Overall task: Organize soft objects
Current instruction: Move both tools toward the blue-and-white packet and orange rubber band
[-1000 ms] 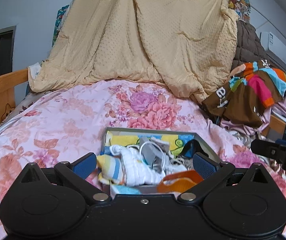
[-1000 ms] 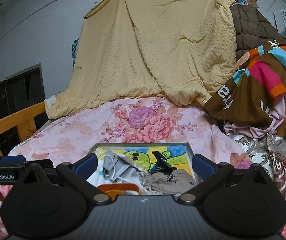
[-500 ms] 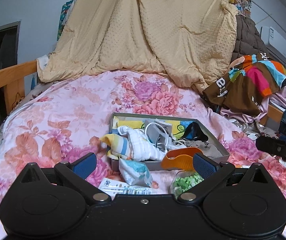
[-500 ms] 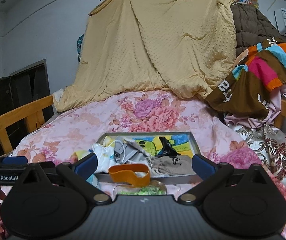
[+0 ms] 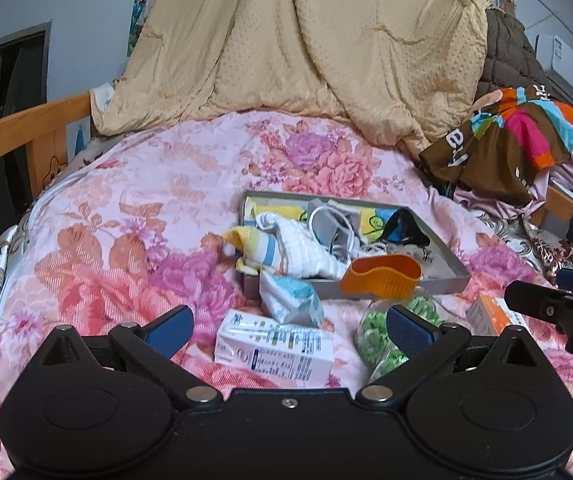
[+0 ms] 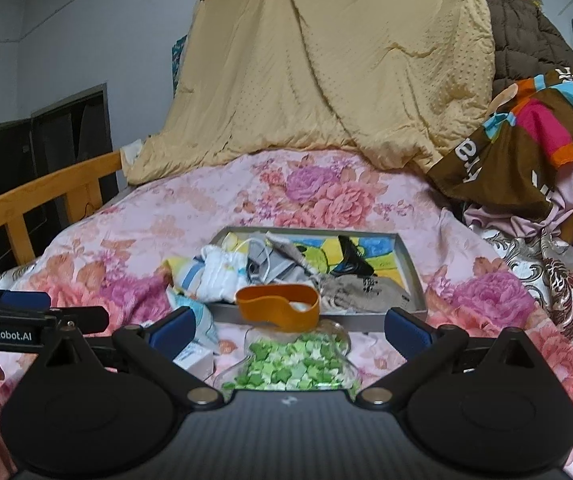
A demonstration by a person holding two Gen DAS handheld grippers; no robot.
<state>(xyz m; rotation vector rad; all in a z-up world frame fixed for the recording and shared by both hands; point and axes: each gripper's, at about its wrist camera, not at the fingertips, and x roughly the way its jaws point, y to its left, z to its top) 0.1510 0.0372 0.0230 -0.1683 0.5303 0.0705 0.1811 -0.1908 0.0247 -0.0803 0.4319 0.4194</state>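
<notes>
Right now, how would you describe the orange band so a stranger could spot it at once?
Find the grey tray on the floral bedspread. At the middle of its near rim, above the bag of green stars, sits the orange band. It is the only plain orange loop among the pale cloths.

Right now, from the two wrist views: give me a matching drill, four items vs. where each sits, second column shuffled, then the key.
Items:
1. white carton
2. orange band
3. bag of green stars
4. black item

Places:
A. inside the grey tray, over the cartoon print
B. draped over the tray's near rim
C. on the floral bedspread, between the left gripper's open fingers
D. on the bedspread, between the right gripper's open fingers

Pairs: 1-C, 2-B, 3-D, 4-A
</notes>
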